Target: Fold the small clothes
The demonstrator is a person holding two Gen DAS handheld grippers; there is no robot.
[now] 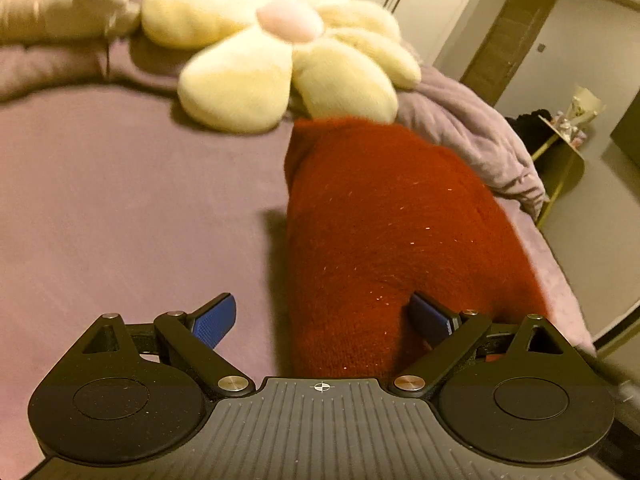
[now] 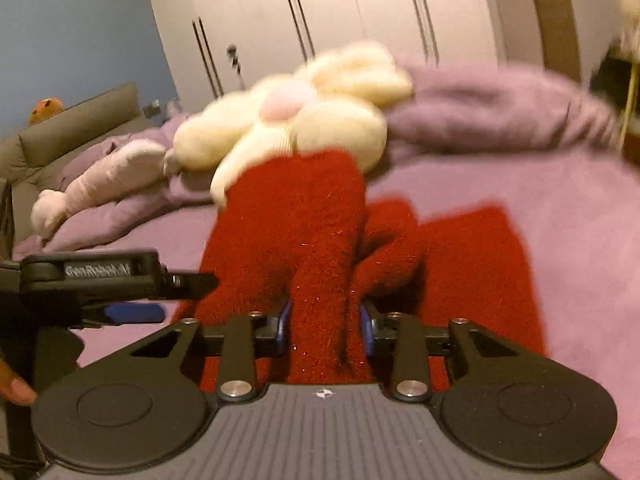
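While your right tongs pinch the red sweater below the flower cushion, left tongs spread: mid-fold; next, carry the edge across.

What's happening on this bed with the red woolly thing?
A person is folding a red knitted garment on the purple bedsheet, with a gripper in each hand. The right gripper has a bunch of the red knit between its fingers. The left gripper is open, beside the garment's edge. A flower-shaped cushion lies behind.
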